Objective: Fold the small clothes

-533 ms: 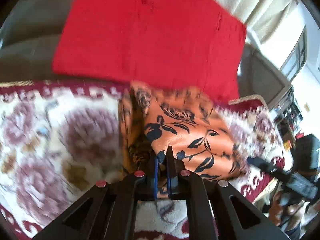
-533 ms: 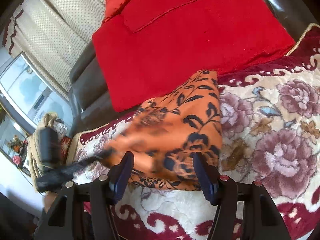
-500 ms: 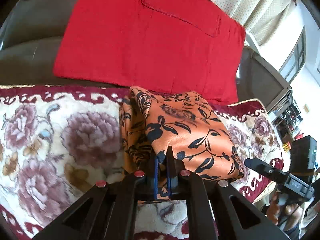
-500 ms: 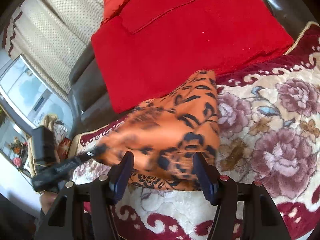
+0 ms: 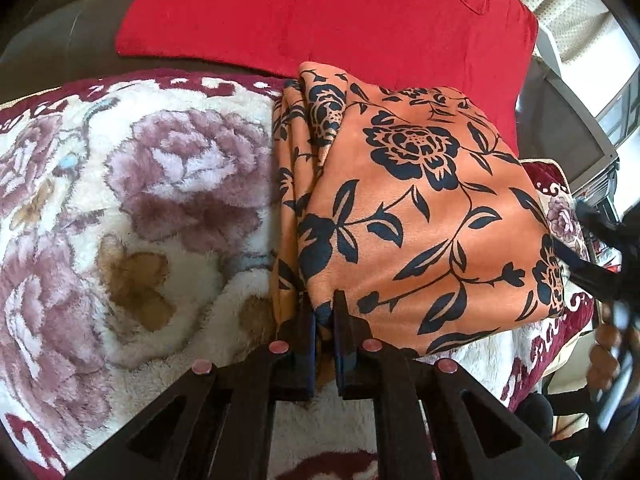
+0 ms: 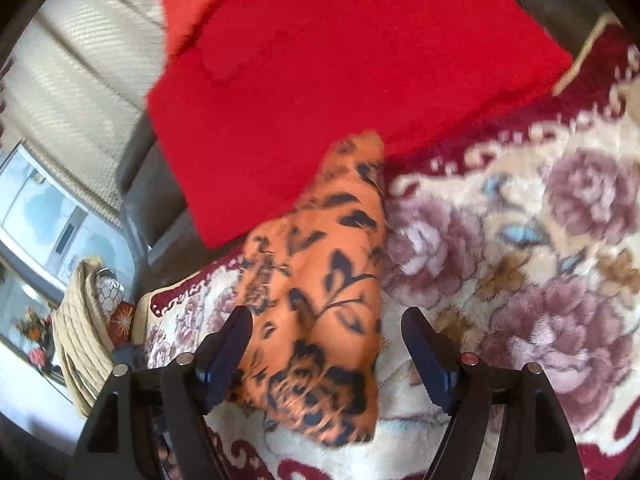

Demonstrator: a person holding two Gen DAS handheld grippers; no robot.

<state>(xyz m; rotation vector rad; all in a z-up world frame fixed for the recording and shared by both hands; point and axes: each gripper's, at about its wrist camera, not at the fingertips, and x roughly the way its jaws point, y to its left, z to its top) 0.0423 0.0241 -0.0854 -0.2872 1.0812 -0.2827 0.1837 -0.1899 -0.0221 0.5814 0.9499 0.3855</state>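
Left gripper (image 5: 325,312) pinches the near edge of the orange floral garment (image 5: 420,208), jaws nearly together with a fold of cloth between them. Right gripper (image 6: 326,344) hangs wide apart, straddling the near end of the same garment (image 6: 320,300) and gripping nothing; that view is motion-blurred, so whether it touches the cloth is unclear. Garment lies folded in several layers on the floral blanket (image 5: 132,208), far edge touching the red cushion (image 5: 320,12) at the blanket's back edge, stacked layer edges showing along its left side. Looks like a late fold stage, judging by the compact bundle. Risks: the left pinch seems to hold only the top layer, so lifting or dragging could peel it off and open the stack; slippery-looking fabric may slide out of a shallow bite. Plush blanket pile could snag a lower layer and skew the fold. Right fingers (image 6: 230,344) closing blind might grab blanket along with cloth.
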